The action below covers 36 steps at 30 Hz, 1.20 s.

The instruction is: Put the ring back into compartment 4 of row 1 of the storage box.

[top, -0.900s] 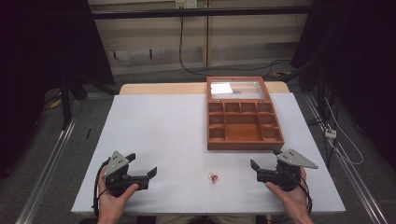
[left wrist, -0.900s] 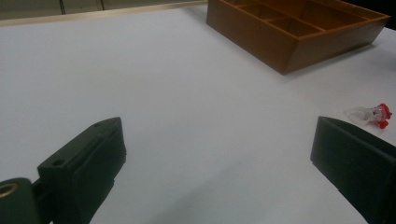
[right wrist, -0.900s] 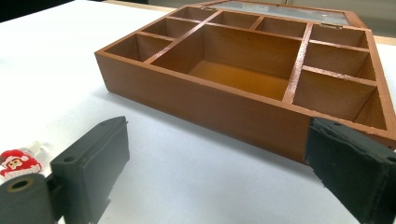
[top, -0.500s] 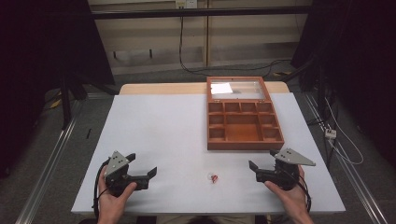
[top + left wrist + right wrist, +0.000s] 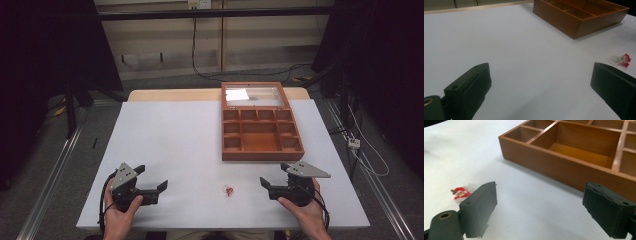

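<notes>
High view: a white table (image 5: pixel 200 145) carried a wooden compartment box (image 5: pixel 261 134) toward its far right, with the box's glass lid (image 5: pixel 252 95) lying open behind it.
Small item: a tiny red-and-clear trinket (image 5: pixel 229 190) lay on the bare table near the front edge, between the two grippers and in front of the box, apart from it.
Left gripper: the left gripper (image 5: pixel 151 179) sat at the front left of the table, held in the person's left hand (image 5: pixel 120 210), its jaws pointing toward the middle.
Left gripper jaws: spread wide, with nothing between them; in the left gripper view the left gripper (image 5: pixel 540 82) framed bare tabletop.
Trinket from the left: in the left gripper view the trinket (image 5: pixel 621 59) lay just beyond the right-hand jaw, untouched, with the box (image 5: pixel 579 17) farther off.
Right gripper: the right gripper (image 5: pixel 274 175) sat at the front right, held in the person's right hand (image 5: pixel 305 212), close to the near wall of the box.
Right gripper jaws: spread wide and empty; in the right gripper view the right gripper (image 5: pixel 540 205) looked over bare table toward the box (image 5: pixel 574 157).
Trinket from the right: in the right gripper view the trinket (image 5: pixel 461 192) lay just outside the left-hand jaw, partly hidden behind it; whether it touched that jaw could not be told.
Box: its compartments looked empty.
</notes>
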Motion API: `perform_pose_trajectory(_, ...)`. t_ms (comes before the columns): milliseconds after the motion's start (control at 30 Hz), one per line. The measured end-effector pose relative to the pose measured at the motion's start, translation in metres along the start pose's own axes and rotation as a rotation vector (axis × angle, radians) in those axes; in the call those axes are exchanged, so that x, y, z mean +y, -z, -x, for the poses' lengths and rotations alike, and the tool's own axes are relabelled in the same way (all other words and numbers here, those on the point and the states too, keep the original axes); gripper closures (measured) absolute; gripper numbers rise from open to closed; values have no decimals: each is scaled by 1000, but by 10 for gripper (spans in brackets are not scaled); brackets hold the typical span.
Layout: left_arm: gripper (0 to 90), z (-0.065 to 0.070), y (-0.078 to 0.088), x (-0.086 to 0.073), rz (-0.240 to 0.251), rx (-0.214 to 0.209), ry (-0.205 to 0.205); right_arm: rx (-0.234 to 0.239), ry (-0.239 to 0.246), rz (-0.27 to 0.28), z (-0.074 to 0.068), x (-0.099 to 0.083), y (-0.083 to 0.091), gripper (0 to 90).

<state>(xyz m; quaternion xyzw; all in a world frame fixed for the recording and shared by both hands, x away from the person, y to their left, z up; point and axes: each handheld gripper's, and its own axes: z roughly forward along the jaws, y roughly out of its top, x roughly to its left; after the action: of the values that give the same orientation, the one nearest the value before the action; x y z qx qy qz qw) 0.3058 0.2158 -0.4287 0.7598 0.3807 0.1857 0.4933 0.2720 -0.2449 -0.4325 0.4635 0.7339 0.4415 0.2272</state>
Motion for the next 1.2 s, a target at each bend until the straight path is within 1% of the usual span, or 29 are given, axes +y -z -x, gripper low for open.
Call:
perform_pose_trajectory(33,30,0,0,0,-1,0,-1,5,9,-15,-3,1,-1,118)
perform_pose_trajectory(100,30,0,-1,0,0,0,4,15,19,-19,-5,2,-1,107)
perform_pose_trajectory(200,30,0,-2,-1,-8,-6,11,23,22,-26,-8,4,-2,86)
perform_pose_trajectory(267,31,-1,-3,-1,-18,-4,13,46,34,-49,-11,7,-5,82)
perform_pose_trajectory(333,31,-1,-3,-1,-12,-3,15,54,40,-54,-12,7,-7,79)
perform_pose_trajectory(367,31,-1,-3,-1,-11,1,14,64,54,-69,-14,8,-10,72)
perform_pose_trajectory(400,31,-1,-3,-1,-12,1,13,64,54,-69,-14,8,-10,72)
perform_pose_trajectory(433,31,0,-3,-1,-16,4,13,80,60,-82,-17,10,-13,72)
perform_pose_trajectory(500,31,1,-3,-1,-21,9,13,93,71,-89,-21,12,-16,72)
perform_pose_trajectory(600,32,2,-3,-1,-15,0,12,118,88,-103,-28,16,-23,72)
perform_pose_trajectory(667,33,2,-2,-1,-12,3,8,133,96,-118,-32,18,-26,87)
perform_pose_trajectory(700,33,2,-2,-1,-11,5,7,133,96,-118,-32,18,-26,87)
perform_pose_trajectory(733,33,1,-2,-1,-13,5,5,138,105,-138,-36,19,-31,87)
perform_pose_trajectory(767,33,2,-3,-1,-11,5,11,138,105,-138,-36,19,-31,87)
perform_pose_trajectory(800,33,1,-3,-1,-14,4,9,143,103,-145,-37,20,-33,91)
perform_pose_trajectory(833,33,2,-3,-1,-15,2,4,156,107,-149,-39,22,-36,123)
perform_pose_trajectory(867,34,2,-3,-1,-15,2,4,156,107,-149,-39,22,-36,123)
perform_pose_trajectory(900,34,2,-3,-1,-13,0,7,168,113,-155,-41,25,-38,138)
perform_pose_trajectory(1033,34,2,-3,-1,-16,3,4,193,136,-172,-46,30,-44,195)
perform_pose_trajectory(1067,33,2,-3,-1,-16,3,4,193,136,-172,-46,30,-44,195)
perform_pose_trajectory(1100,33,2,-3,-1,-19,2,4,207,157,-200,-48,31,-47,237)
perform_pose_trajectory(1167,33,2,-3,-1,-17,5,2,210,165,-206,-50,31,-49,248)
perform_pose_trajectory(1200,34,2,-3,-1,-19,6,0,230,173,-216,-54,31,-53,281)
